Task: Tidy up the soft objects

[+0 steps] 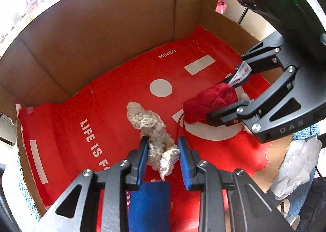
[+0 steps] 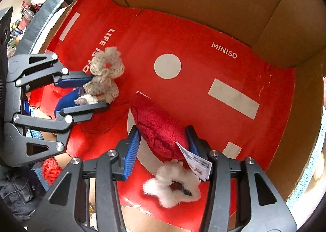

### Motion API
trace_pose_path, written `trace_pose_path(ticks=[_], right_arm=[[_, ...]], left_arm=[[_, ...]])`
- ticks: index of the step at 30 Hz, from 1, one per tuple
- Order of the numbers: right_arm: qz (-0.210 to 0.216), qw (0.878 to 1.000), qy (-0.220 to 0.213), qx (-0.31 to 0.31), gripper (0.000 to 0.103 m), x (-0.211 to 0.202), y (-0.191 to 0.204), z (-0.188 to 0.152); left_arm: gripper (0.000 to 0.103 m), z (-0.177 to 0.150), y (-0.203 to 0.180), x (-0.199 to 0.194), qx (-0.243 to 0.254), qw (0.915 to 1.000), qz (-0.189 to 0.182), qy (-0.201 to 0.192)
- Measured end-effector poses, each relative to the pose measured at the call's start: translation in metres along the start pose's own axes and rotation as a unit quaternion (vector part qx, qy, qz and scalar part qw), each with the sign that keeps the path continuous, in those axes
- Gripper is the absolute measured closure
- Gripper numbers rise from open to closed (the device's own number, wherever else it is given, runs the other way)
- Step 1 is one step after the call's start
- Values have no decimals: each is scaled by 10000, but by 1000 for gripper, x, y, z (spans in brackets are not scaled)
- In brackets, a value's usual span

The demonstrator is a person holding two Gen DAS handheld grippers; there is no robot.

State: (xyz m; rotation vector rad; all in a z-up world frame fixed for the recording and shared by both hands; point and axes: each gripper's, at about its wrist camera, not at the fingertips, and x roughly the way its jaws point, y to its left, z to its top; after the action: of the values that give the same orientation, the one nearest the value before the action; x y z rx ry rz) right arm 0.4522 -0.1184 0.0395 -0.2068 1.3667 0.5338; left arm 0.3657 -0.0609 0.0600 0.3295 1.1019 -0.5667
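A cream crocheted piece (image 1: 146, 117) lies on the red liner of a cardboard box (image 1: 101, 38). Its near end sits between the blue pads of my left gripper (image 1: 163, 140), touching both. From the right wrist view the same crocheted piece (image 2: 106, 64) shows in the left gripper (image 2: 99, 91). A dark red plush (image 2: 156, 123) with white fluffy trim (image 2: 173, 183) and a paper tag (image 2: 195, 160) rests on the liner between the pads of my right gripper (image 2: 163, 130), touching both. In the left wrist view the plush (image 1: 209, 101) sits in the right gripper (image 1: 217, 99).
The box floor is covered by a flattened red paper bag (image 1: 122, 99) with white print. Tall brown walls rise at the back and sides. A white fluffy item (image 1: 295, 166) lies outside the box's near right edge. A red knitted item (image 2: 51, 168) lies outside at the near left.
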Motion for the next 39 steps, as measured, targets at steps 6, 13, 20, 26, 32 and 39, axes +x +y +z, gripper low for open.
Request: trace_pose_path(ticks=[6,13,20,26,32,39], right_arm=[[-162,9998,42,-63,52,0,5,0],[-260,9996,-109,-56,43,-8,2,-6],[-401,9984,-407,42,37,-35,1,-16],[-539,9955,-769,88,30,-66,5,-40],[-623,9904,-1189,319,30,-103,-5,-72],[-726,9805,-1717,621,25,-138,-17,-104]], left_arm=[[60,-1,1,-1,-10,10000,47,-13],[49,-1,3,-5,-82,9999,87,-97],[29,-8,5,-30,-206,9988,191,-398],[17,-19,0,-63,-264,9960,366,-776],[8,-37,-2,-97,-357,9910,575,-1158],[0,-67,7,-129,-675,9814,783,-1615]])
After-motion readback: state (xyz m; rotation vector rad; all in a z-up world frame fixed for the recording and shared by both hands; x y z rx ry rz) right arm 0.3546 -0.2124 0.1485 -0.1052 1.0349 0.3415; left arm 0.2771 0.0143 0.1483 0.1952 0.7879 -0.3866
